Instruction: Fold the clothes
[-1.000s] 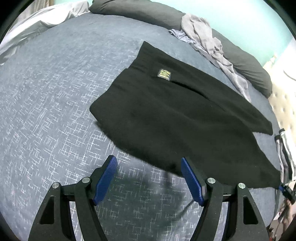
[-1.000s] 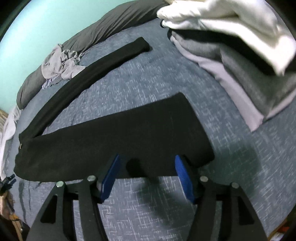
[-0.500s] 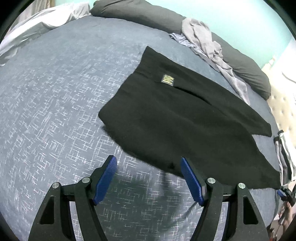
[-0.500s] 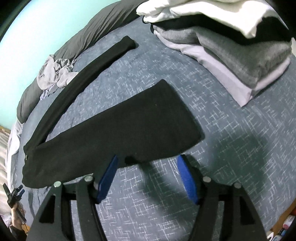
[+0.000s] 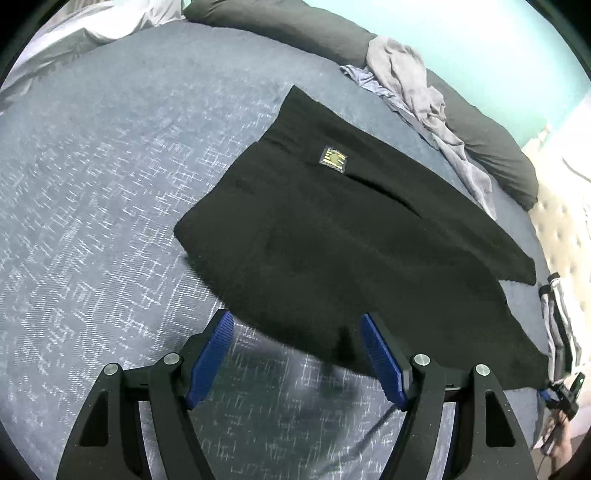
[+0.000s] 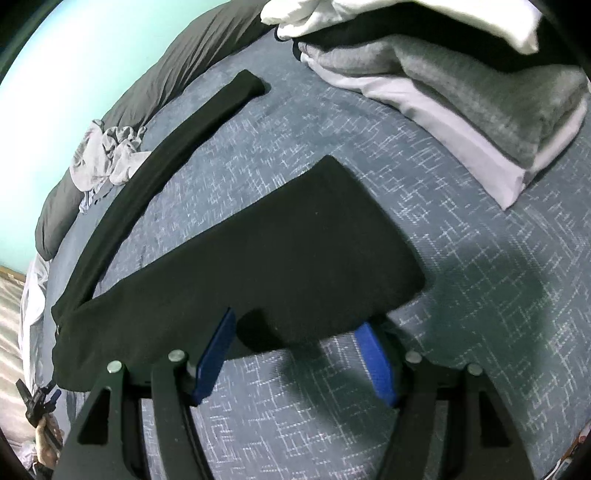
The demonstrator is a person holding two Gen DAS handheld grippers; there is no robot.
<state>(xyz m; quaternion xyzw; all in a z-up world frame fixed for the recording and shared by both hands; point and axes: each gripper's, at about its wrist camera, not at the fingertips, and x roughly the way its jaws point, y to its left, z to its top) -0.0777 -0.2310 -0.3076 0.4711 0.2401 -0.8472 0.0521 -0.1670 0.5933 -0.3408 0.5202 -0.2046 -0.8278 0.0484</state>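
Black trousers (image 5: 343,243) lie flat on a blue patterned bedspread (image 5: 103,206), a gold label (image 5: 333,159) near the waistband. My left gripper (image 5: 297,352) is open, hovering at the waist end's near edge with nothing between its blue pads. In the right wrist view, the trousers (image 6: 258,266) show two spread legs, the far leg (image 6: 162,151) stretching toward the pillows. My right gripper (image 6: 295,352) is open just above the near leg's hem edge, empty.
A stack of folded grey, white and black clothes (image 6: 461,85) sits at the upper right. A crumpled grey garment (image 5: 417,88) lies by the dark pillows (image 5: 288,26). A tufted headboard (image 5: 565,229) is at right. A hand holding the other gripper (image 6: 40,406) shows lower left.
Both grippers drifted slightly over the trousers and stayed open. The right one swung back closer to the leg hem, and the folded stack looms nearer.
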